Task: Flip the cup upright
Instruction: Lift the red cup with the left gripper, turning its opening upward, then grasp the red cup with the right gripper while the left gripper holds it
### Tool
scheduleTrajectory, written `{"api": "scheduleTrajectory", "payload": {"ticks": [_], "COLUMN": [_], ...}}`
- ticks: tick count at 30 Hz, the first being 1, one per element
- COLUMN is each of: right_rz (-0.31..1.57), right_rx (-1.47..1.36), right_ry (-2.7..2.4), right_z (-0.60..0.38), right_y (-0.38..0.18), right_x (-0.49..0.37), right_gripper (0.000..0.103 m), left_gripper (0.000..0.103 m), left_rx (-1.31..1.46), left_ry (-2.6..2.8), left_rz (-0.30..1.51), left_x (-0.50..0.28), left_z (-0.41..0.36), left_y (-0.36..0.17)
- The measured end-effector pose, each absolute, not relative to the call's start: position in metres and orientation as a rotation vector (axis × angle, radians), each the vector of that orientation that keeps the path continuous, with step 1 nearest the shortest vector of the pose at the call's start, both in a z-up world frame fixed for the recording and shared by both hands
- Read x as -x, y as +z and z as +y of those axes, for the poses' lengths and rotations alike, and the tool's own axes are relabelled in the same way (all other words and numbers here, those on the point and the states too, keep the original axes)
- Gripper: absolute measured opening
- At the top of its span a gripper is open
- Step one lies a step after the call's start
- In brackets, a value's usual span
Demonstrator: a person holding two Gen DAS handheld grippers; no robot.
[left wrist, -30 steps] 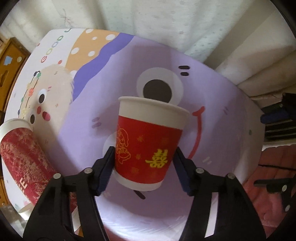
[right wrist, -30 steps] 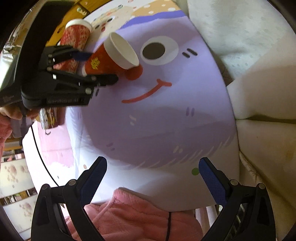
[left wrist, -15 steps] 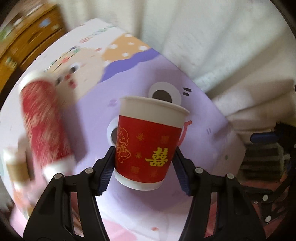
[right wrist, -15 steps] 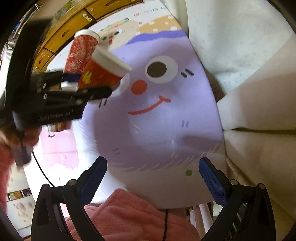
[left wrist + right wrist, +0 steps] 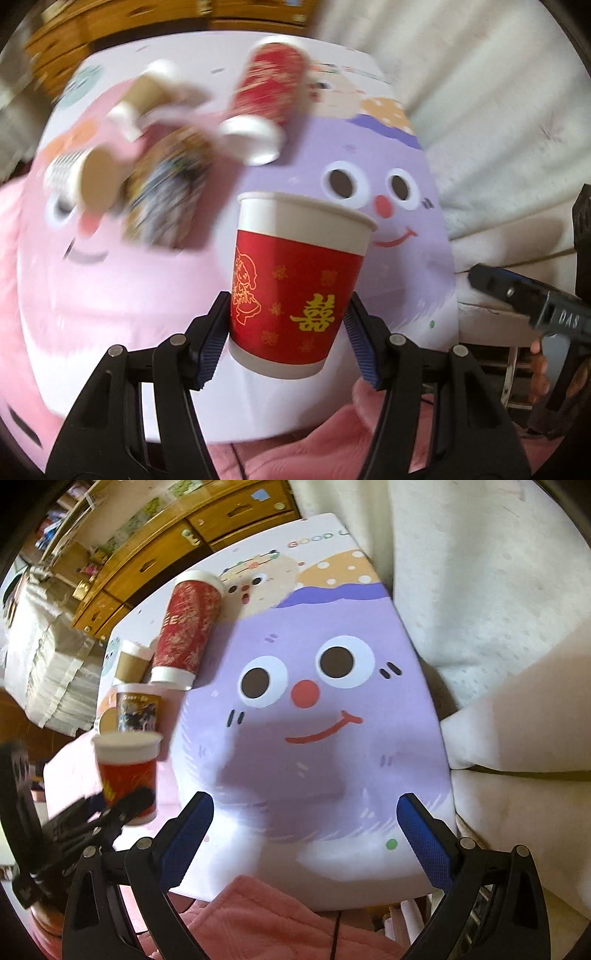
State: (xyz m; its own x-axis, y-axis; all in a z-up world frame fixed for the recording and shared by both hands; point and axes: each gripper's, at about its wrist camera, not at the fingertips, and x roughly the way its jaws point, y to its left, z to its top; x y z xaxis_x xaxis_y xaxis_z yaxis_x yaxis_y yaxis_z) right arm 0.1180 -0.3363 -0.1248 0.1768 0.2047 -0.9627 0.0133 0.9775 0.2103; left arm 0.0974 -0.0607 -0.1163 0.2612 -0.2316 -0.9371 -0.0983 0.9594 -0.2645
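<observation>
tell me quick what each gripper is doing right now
Left gripper: shut on the red cup, mouth up.
Right gripper: open, holding nothing.

Your left gripper (image 5: 286, 334) is clamped, its blue-padded fingers (image 5: 210, 341) pressing inward from 9 and 3 o'clock on a load held mouth-up. Your right gripper (image 5: 304, 834) is level, jaws spread wide with nothing between the pads (image 5: 424, 840)
</observation>
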Motion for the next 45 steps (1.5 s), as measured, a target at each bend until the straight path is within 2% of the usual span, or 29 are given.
{"api": "scheduleTrajectory", "payload": {"ticks": [9, 23, 31, 34, 36, 45], "right_rz": [1.425, 1.558, 1.601, 1.621, 1.627, 1.604], "right_rx": [-0.147, -0.229, -0.253, -0.25, -0.242, -0.201], "right_ry": [0.225, 0.294, 0.291, 0.298, 0.304, 0.437], "right_z": [-0.299, -0.264, -0.266, -0.264, -0.258, -0.218], "right_y": [-0.135, -0.174, -0.187, -0.192, -0.195, -0.19], "right_x": [-0.114, -0.091, -0.08, -0.08, -0.081, -0.082], "right_gripper": [0.101, 0.101, 0.101, 0.101, 0.101, 0.101], "left_gripper": [0.058, 0.058, 0.058, 0.064, 0.077, 0.079], "left_rx": [0.461, 0.53, 0.552, 0.552, 0.552, 0.475], "left_ry": [0.044, 0.057, 0.051, 0.046, 0.04, -0.022], "left_rz": [1.348, 1.448, 1.474, 1.487, 1.489, 1.482], "left_x": [-0.041, -0.021, -0.025, -0.025, -0.025, -0.016], "left_z": [-0.01, -0.025, -0.029, -0.029, -0.029, -0.021], "left_y": [-0.147, -0.205, -0.221, -0.224, -0.223, -0.19]}}
